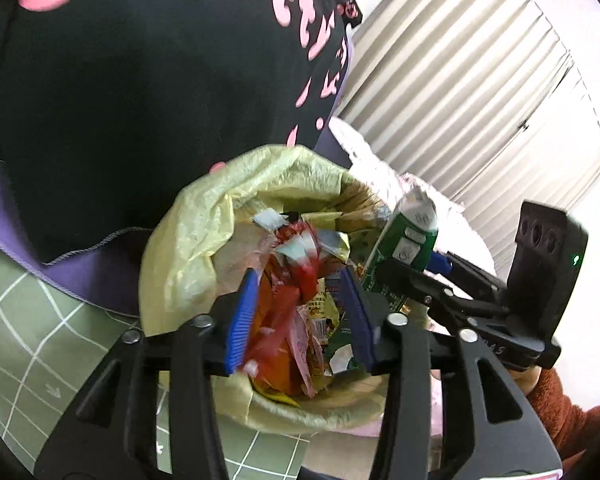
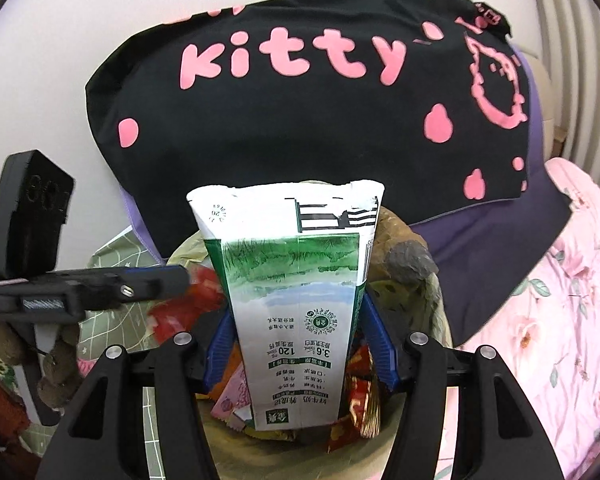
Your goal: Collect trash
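**Entry: trash collection, both grippers over the bin**

- **Trash bin** (image 1: 204,240): lined with a pale yellow bag, its rim rolled outward. You see it from above in both wrist views. Inside lie mixed wrappers (image 1: 288,300), red, orange, pink and white.
- **Left gripper** (image 1: 298,320): your blue fingers (image 1: 242,320) stand apart over the bin's mouth, pointing down into it. The wrappers show between them, lower in the bin; nothing is pressed by either pad. In the right wrist view this gripper (image 2: 172,276) reaches in from the left edge, its tip just beside the carton.
- **Right gripper** (image 2: 300,348): your fingers (image 2: 380,356) are spread wide and clamp the milk carton (image 2: 296,288) by its two sides, one blue pad on each.
- **Milk carton**: green and white, flattened, printed text upside down to the camera. It stands up out of the fingers, its torn end farthest from you, its near end low over the wrappers in the bin. In the left wrist view it (image 1: 408,240) sits at the bin's right rim, held by the right gripper (image 1: 428,276).
- **Surroundings**: black cloth with pink lettering (image 2: 292,60) behind the bin; pink floral fabric (image 2: 560,280) to the right; green grid-patterned surface (image 1: 28,320) to the left; white blinds (image 1: 480,80).
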`<state>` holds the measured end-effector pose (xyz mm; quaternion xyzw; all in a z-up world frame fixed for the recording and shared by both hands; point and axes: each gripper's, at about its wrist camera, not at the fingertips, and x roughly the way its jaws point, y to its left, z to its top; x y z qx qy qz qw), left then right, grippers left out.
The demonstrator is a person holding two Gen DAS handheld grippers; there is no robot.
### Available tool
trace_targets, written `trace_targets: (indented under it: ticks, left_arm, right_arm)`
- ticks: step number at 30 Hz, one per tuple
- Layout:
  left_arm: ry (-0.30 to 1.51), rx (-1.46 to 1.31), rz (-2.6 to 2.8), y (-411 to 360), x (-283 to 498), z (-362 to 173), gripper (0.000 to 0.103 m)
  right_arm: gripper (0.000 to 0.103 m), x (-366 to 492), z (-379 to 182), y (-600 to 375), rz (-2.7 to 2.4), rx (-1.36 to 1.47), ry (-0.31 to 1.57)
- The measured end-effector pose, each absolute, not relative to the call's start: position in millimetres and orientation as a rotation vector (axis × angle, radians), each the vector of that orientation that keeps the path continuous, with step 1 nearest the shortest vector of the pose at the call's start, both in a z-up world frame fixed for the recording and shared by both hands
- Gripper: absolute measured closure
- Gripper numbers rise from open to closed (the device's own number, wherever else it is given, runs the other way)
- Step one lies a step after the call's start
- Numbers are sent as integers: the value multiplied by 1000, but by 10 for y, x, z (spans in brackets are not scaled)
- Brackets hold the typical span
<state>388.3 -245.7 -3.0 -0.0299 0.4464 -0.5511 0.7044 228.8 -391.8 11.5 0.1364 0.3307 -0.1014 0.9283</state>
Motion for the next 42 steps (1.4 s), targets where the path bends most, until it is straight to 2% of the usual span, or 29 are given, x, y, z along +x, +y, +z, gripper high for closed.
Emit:
trace_targets:
  ticks: [2,4,8,21,26,32,42]
  left_arm:
    - [976,-86,-1206,-2331,3886,19,55]
    - [954,-93,-1168,-2189,3856,59,49]
    - [878,-75,-1068,-1852,3636,175,42]
    - [667,40,-604,-667,2498,247,40]
    - [649,42,-396,-328,1984,276,40]
    - [599,29,-218,-142,1412,296,40]
    - [597,36,-170,-114,866,263,40]
  right_arm:
    - [47,2234,162,-3839,-245,269,669]
    - [41,2194,211,-3759,-261,256,661]
    - [41,2109,315,-3631,-269,278,633]
    - [41,1635,387,-2872,-135,200,602]
    - [41,1372,338,-2515,-2,174,628]
    - [41,1000,224,-2102,95,77,622]
    - [41,621,213,-1984,138,50,589]
